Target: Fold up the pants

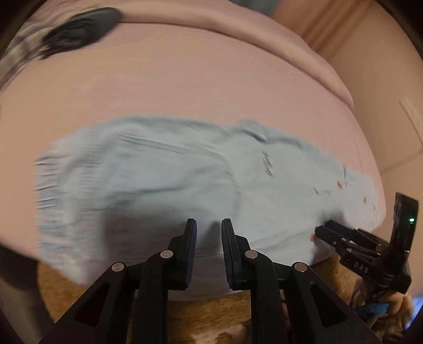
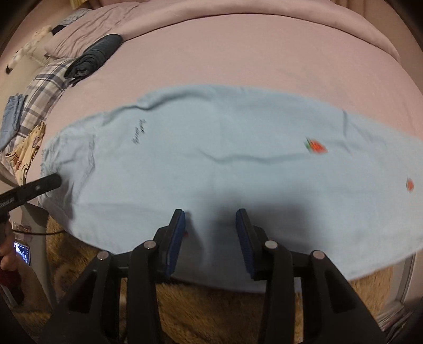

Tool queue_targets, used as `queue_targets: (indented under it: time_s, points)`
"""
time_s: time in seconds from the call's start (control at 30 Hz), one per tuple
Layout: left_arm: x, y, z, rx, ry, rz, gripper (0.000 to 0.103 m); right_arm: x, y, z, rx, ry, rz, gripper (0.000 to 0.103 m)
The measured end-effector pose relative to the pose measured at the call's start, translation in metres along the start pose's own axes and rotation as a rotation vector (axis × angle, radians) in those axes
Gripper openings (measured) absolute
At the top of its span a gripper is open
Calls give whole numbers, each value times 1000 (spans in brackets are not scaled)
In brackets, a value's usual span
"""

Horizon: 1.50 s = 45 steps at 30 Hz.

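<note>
Light blue pants [image 2: 211, 158] with small red prints lie flat and lengthwise along the near edge of a pink bed [image 2: 238, 53], waistband to the left. They also show in the left wrist view [image 1: 158, 180], blurred. My left gripper [image 1: 208, 225] is open over the near edge of the pants near the waistband. My right gripper [image 2: 210, 214] is open over the near edge at mid-leg. Each gripper shows in the other's view: the right one [image 1: 330, 230] and the left one [image 2: 53, 181].
A folded dark garment [image 2: 95, 57] lies at the far left of the bed, next to a plaid pillow [image 2: 45, 87] and other folded clothes [image 2: 12, 113]. A pink duvet [image 2: 264, 16] is bunched along the far side. A brown furry rug [image 2: 211, 312] lies below the bed edge.
</note>
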State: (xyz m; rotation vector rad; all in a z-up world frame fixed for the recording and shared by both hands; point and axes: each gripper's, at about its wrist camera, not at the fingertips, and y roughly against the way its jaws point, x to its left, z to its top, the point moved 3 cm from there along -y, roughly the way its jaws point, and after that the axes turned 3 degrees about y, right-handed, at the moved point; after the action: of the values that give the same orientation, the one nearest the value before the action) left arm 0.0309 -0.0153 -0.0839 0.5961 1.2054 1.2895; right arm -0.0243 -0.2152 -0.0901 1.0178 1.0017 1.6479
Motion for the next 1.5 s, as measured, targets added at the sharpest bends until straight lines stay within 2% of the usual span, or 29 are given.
queue_targets:
  time_s: [0.03,0.1,0.17,0.3,0.4,0.63,0.87,1.0,1.07,1.17,1.23,1.27,1.3,1.43,1.5]
  points:
    - [-5,-12,-3,28,-13,18,18,0,0,-5,3,0,-7,40]
    - [-9,-23,-9,13,-54,89,18,2,1,-13,10,3,-26,40]
    - [-15,-21,-16,9,-70,103,18,1,1,-20,5,15,-38,40]
    - [-3,-21,-19,43,2,68,18,0,2,-23,-2,1,-46,40]
    - [-1,-20,-26,51,17,63,17,0,1,-22,-5,-8,-44,40]
    - [-4,-17,-41,49,0,100,17,-1,5,-28,-23,-13,-46,40]
    - [-12,-24,-42,52,-13,123,17,-5,8,-32,-38,-16,-37,40]
    - [-34,-24,-34,73,-68,133,17,-11,14,-34,-48,-14,-51,33]
    - [-58,-21,-25,50,-113,78,17,-24,20,-33,-63,-39,-86,31]
    - [-101,-22,-17,11,-212,-11,17,-59,30,-36,-89,-107,-182,31]
    - [-126,-33,-14,16,-250,-66,17,-80,35,-39,-100,-157,-179,27]
    - [-135,-40,-14,27,-260,-89,17,-94,38,-41,-104,-187,-175,22]
    - [-144,-50,-13,49,-264,-102,17,-105,40,-43,-106,-208,-181,15]
    - [-158,-80,-15,122,-270,-97,17,-148,53,-50,-129,-272,-289,15]
    - [-155,-88,-21,141,-254,-67,17,-172,59,-54,-149,-323,-298,15]
